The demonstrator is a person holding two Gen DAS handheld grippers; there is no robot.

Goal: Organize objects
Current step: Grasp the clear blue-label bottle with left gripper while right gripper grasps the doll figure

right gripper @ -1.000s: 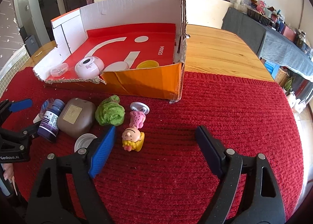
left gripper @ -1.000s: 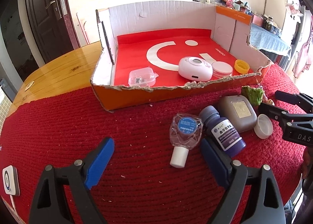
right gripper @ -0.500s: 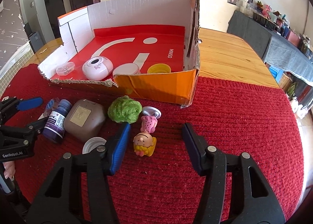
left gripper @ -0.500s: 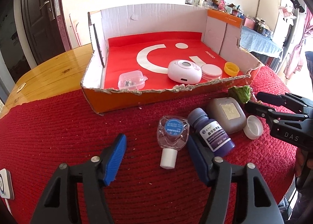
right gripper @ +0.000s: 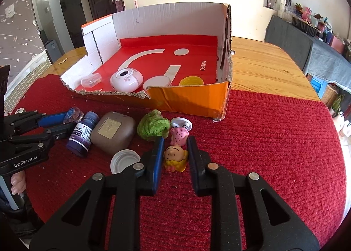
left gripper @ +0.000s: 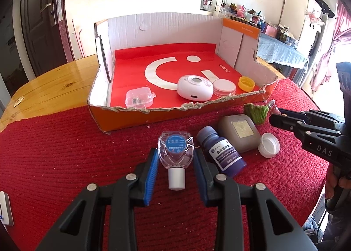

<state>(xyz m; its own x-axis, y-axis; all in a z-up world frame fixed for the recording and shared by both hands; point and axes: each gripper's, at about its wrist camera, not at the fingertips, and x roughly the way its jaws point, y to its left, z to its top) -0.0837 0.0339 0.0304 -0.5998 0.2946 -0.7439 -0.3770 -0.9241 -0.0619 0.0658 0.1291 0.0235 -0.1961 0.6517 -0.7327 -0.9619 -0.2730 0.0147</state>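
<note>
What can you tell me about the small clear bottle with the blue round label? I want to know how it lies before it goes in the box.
The clear bottle is a small, flat, heart-like container of transparent plastic with a round blue label on its upper face and a white cap. It lies flat on the red mat, cap pointing toward the camera. The left gripper is closing on it, its blue pads against both sides. The purple bottle lies close beside it; the cardboard box stands just beyond.
</note>
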